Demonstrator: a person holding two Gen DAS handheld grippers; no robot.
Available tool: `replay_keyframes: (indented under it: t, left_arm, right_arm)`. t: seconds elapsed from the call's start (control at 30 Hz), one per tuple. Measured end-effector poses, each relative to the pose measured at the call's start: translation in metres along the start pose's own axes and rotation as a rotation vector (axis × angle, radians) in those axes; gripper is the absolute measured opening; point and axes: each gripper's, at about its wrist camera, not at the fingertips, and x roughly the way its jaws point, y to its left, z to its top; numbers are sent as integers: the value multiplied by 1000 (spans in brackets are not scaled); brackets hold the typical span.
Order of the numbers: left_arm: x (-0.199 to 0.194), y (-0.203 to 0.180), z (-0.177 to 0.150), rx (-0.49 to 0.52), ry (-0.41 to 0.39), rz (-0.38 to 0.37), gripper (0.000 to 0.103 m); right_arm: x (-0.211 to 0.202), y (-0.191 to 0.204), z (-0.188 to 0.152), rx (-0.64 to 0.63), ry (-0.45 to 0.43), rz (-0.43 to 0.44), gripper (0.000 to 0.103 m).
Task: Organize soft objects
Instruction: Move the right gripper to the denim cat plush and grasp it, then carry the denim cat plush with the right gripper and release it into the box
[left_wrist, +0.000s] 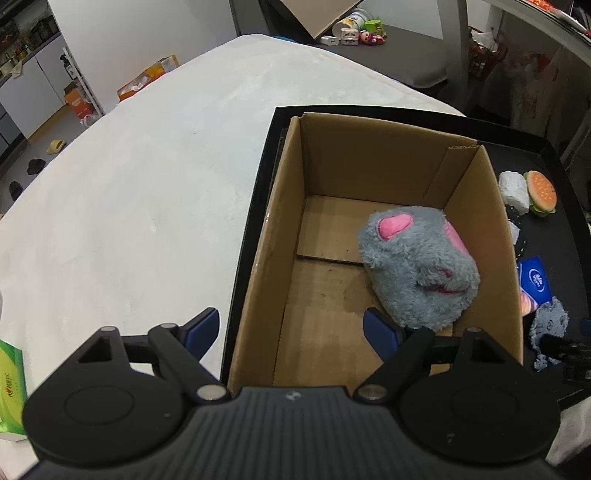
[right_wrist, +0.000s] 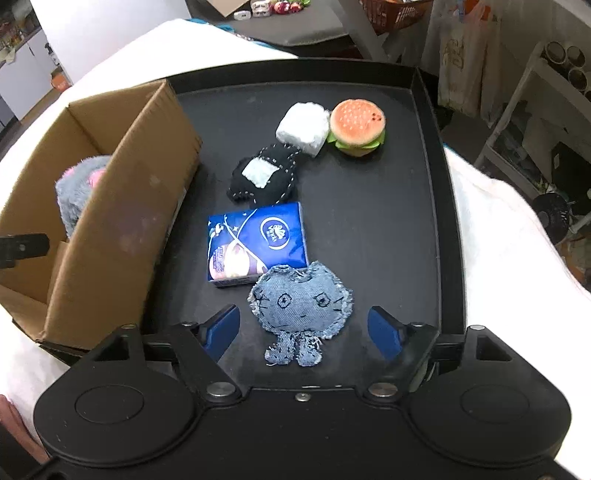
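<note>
Both claws gape wide, holding nothing. The left claw (left_wrist: 291, 332) hangs over the cardboard box (left_wrist: 369, 162), where a grey plush mouse (left_wrist: 417, 266) sits. The right claw (right_wrist: 303, 328) straddles a denim cat (right_wrist: 301, 306) on the black tray (right_wrist: 369, 221), beside a blue tissue pack (right_wrist: 255, 243).

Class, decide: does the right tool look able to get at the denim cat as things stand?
Probably yes. The right tool is open, and the denim cat lies flat on the tray between its fingers with nothing over it.
</note>
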Motion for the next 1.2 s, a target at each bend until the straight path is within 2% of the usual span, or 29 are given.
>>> replay_keyframes:
  t: [0.03, 0.07, 0.1, 0.13, 0.2, 0.23, 0.27, 0.53, 0.57, 0.6, 0.67, 0.7, 0.8, 0.83, 0.87, 0.9, 0.93, 0.97, 1.03, 1.07, 1.2]
  left_arm:
    - [0, 0, 0, -2, 0, -6, 84]
    - [0, 1, 0, -6, 1, -11, 84]
    - [1, 2, 0, -10, 2, -16, 84]
    - [1, 3, 1, -14, 3, -20, 84]
    - [2, 5, 1, -18, 4, -30, 84]
    - [2, 6, 1, -21, 5, -34, 84]
    - [3, 6, 0, -25, 6, -39, 84]
    - [-1, 19, -1, -62, -1, -79, 84]
    - [-1, 20, -1, -66, -2, -81, 84]
    - [-2, 22, -2, -69, -5, -82, 84]
    - [-3, 25, -3, -73, -12, -85, 84]
    - [-4, 26, -4, -75, -13, -86, 84]
    - [-5, 27, -6, -76, -14, -91, 84]
    - [-5, 27, -6, -74, -16, -95, 84]
    - [-6, 27, -5, -73, -18, -98, 84]
    - [-6, 28, -5, -73, -19, -101, 84]
    - [-6, 28, -4, -75, -20, -102, 84]
    - [-5, 29, -4, -78, -19, -104, 84]
    - [-4, 31, -3, -89, -16, -105, 84]
    - [-4, 32, -2, -94, -15, -106, 84]
    - [-5, 33, -2, -97, -16, -113, 84]
  right_arm:
    - [2, 2, -1, -7, 1, -6, 74]
    - [7, 3, -1, -15, 9, -18, 66]
    - [12, 3, -2, -19, 25, -25, 56]
    - [16, 2, -2, -14, 48, -23, 34]
    - [16, 2, -1, -7, 50, -17, 26]
    - [14, 3, 1, -18, 50, -15, 7]
    - [13, 6, 2, -26, 54, -17, 0]
    - [-7, 19, 12, -74, 17, -52, 0]
    - [-6, 19, 14, -66, 20, -63, 6]
    - [-4, 18, 15, -59, 25, -75, 16]
    - [3, 16, 15, -50, 20, -120, 83]
    - [3, 16, 14, -55, -8, -133, 88]
    - [18, 17, 14, -70, 17, -132, 88]
    - [24, 16, 13, -65, 31, -140, 86]
    - [30, 14, 13, -59, 49, -147, 79]
    - [33, 11, 13, -46, 58, -137, 78]
    - [32, 8, 14, -22, 48, -107, 70]
    - [31, 6, 16, -7, 51, -75, 54]
    - [27, 9, 22, -42, 62, -105, 34]
    - [26, 11, 25, -54, 71, -103, 28]
    - [18, 14, 33, -73, 66, -106, 21]
